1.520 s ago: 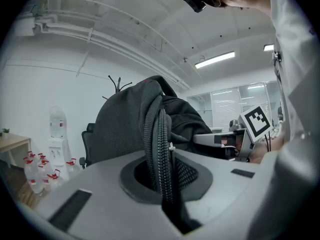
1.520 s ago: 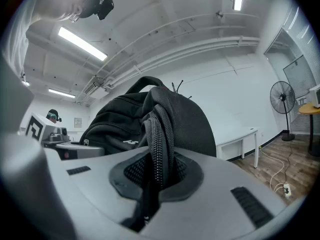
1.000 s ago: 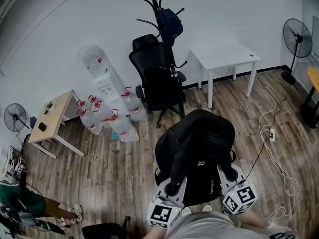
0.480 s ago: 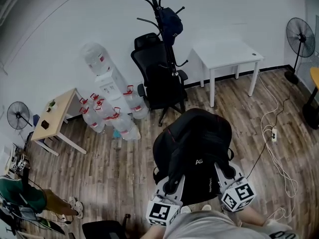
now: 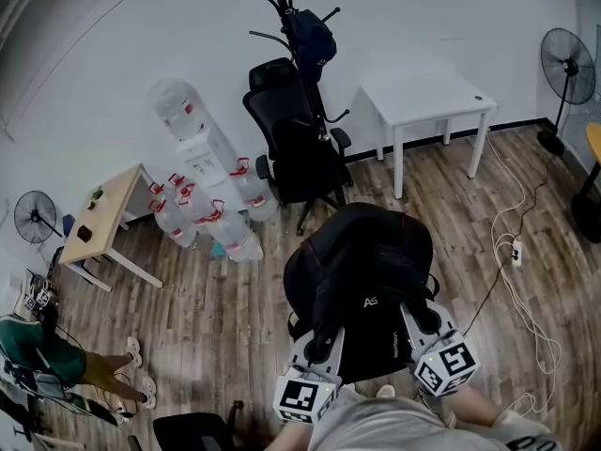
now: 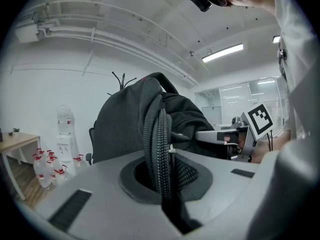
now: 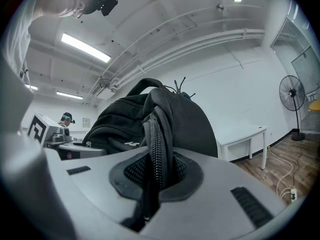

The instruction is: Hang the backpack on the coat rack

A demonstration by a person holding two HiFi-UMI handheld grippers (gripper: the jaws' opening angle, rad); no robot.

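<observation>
The black backpack (image 5: 362,280) was held up over the wooden floor (image 5: 225,327) in front of the coat rack (image 5: 302,92), well apart from it and not hanging on it. The left gripper (image 5: 320,348) was clamped on one shoulder strap (image 6: 161,144) of the backpack. In the left gripper view its jaws were nearly together, and the ribbed strap ran up from between them to the body of the bag. The right gripper (image 5: 428,323) was closed in the same way on the other strap (image 7: 159,144), which in the right gripper view was squeezed between its two jaws. Both grippers were on the side of the backpack far from the coat rack, next to each other, so that the bag was between them and the rack. The coat rack stood close to the white wall (image 5: 451,17), and a dark bag (image 5: 313,38) hung on one of its upper hooks. A black office chair (image 5: 302,153) stood just in front of the coat rack, between it and the backpack. To the right of the coat rack in the head view there was a white table (image 5: 427,101), and farther right a standing fan (image 5: 568,62). To the left of the coat rack there was a water dispenser (image 5: 200,148) with several big water bottles (image 5: 211,224) near its foot.
</observation>
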